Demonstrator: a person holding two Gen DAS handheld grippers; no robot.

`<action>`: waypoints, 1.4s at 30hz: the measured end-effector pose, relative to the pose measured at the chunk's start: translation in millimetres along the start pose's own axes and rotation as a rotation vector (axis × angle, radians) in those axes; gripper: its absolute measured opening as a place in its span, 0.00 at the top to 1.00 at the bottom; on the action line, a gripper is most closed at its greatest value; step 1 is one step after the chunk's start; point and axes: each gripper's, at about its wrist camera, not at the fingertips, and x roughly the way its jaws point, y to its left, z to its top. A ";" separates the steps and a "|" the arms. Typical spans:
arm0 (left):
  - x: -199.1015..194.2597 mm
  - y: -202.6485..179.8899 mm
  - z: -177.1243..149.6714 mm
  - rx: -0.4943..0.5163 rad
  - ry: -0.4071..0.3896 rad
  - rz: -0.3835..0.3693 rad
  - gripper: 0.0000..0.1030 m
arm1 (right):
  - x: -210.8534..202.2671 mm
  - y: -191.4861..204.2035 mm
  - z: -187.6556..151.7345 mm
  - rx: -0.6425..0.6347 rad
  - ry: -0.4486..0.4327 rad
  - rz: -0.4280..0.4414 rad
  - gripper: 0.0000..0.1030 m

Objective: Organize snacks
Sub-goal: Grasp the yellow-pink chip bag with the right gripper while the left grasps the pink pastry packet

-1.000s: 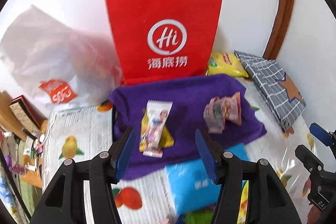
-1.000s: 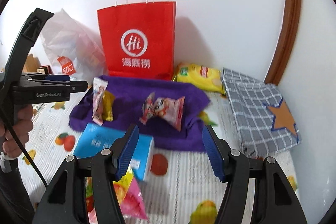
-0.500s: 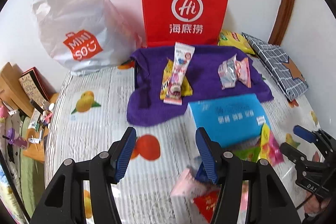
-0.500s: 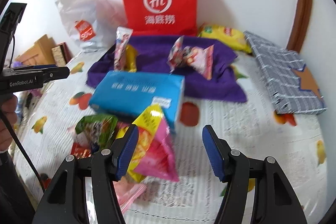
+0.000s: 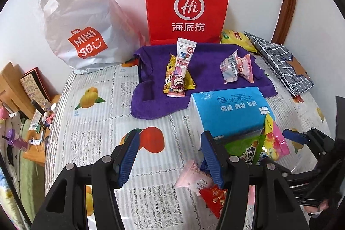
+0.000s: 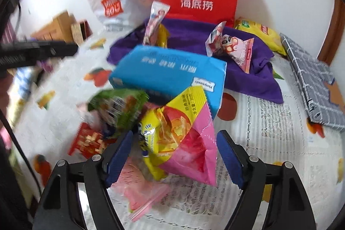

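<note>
Partly blurred, the yellow-pink snack bag (image 6: 181, 139) sits between widening right tongs (image 6: 174, 154); left tongs (image 5: 170, 154) gape empty.

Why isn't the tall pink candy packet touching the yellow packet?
Touching, actually. Left wrist view shows the tall pink candy packet lying across the yellow packet on the purple towel.

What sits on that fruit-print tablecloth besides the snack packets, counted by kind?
Carrier bags: 2, the red paper bag and the white plastic bag
Blue tissue pack: 1
Purple towel: 1
Grey checked fabric piece: 1
Total: 5
</note>
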 end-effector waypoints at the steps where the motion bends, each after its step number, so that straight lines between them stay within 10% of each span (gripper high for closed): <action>1: 0.3 1.1 -0.6 -0.003 0.001 -0.002 0.45 | 2.8 2.2 -0.4 -0.014 0.005 -0.014 0.23; 42: 74.3 -18.2 -58.7 -0.149 0.247 -0.192 0.49 | -32.7 -70.2 -40.2 0.218 -0.076 -0.082 0.38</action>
